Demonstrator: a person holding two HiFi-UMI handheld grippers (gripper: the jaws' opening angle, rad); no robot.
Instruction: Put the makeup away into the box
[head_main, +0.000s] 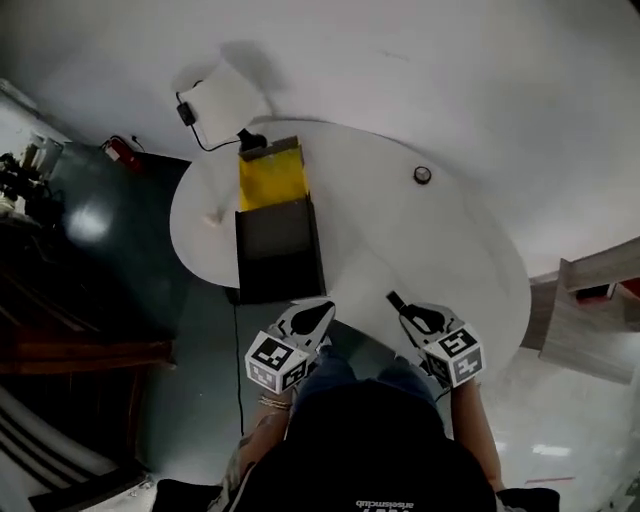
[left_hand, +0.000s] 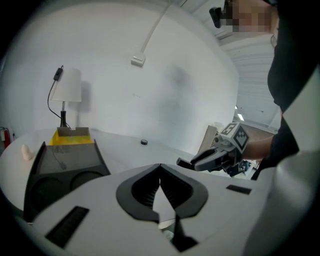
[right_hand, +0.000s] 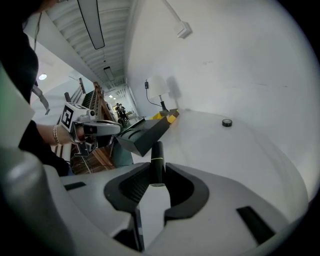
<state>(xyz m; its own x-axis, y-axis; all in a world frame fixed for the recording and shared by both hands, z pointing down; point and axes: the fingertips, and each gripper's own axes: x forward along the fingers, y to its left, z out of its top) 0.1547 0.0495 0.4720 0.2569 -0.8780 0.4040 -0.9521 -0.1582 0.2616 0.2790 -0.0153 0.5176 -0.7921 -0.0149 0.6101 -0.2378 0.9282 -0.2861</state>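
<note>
Right tool clamps a slim black tube, perhaps lipstick, best held steady until over the open black box; left tool is closed, empty.

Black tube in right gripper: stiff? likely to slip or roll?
The black tube looks rigid, slim, probably light. Its smooth round body, pinched near one end by the right gripper's fingers, could pivot or slip. Laid on the table, it would likely roll.

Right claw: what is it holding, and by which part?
A black tube, pinched near one end by the right claw; its banded part sticks out past the jaws. The left claw is shut and empty.
</note>
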